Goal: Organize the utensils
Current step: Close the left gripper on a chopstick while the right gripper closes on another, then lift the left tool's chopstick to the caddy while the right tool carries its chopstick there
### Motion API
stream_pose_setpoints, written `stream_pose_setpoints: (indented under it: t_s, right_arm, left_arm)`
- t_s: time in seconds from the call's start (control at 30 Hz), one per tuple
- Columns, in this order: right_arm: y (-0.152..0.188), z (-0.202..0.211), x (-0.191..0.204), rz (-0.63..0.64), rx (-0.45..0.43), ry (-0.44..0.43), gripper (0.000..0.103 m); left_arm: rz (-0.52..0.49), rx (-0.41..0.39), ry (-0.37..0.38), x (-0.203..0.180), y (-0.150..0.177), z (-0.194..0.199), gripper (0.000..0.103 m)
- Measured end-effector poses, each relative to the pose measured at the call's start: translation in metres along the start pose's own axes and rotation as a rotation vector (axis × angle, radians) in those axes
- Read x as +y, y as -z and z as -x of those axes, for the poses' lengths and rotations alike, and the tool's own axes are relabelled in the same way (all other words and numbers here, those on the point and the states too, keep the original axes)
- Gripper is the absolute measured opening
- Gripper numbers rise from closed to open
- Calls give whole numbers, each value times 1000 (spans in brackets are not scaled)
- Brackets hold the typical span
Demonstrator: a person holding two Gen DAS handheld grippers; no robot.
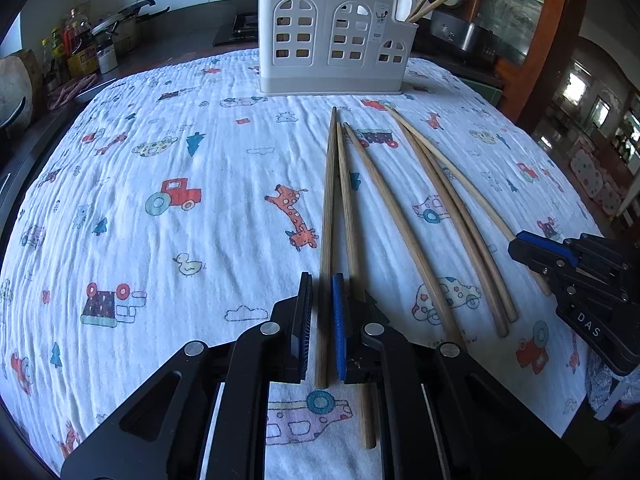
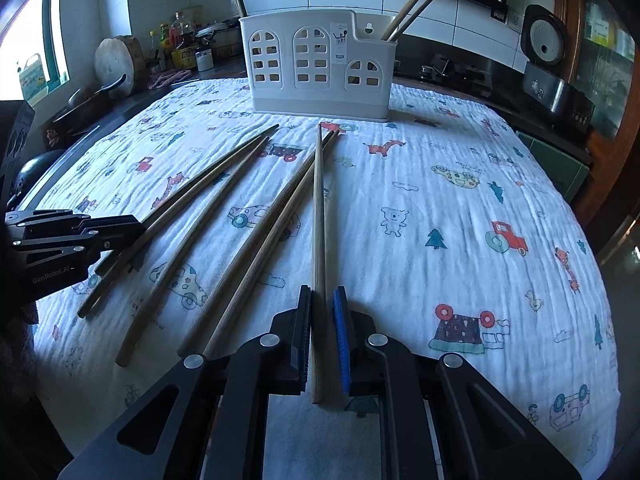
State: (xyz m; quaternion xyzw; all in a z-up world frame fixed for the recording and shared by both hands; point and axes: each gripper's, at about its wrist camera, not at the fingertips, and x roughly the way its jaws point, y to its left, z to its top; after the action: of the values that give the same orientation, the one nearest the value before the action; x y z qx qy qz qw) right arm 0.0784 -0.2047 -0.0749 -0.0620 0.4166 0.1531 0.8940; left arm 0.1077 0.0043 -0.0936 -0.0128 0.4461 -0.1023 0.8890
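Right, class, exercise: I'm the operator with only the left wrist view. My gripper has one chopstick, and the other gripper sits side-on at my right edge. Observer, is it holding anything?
Observer: Yes. The right wrist view shows the right gripper shut on one chopstick, which lies straight between its pads.
Operator: Where along it is the grip?
Observer: At its near end. The end barely pokes out behind the pads.
Operator: Anything lying to the right of it?
Observer: No more chopsticks there, only the printed cloth.
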Motion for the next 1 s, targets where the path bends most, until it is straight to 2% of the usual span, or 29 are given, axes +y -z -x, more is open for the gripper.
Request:
stream_pose_setpoints:
  t_s: [0.3, 1.0]
  right_arm:
    - [-3, 8, -3, -9, -23, -7, 7]
    - [-52, 64, -3, -3, -215, -44, 7]
  left_arm:
    - [19, -12, 35, 4, 0, 8, 6]
    - [29, -172, 71, 6, -36, 63, 6]
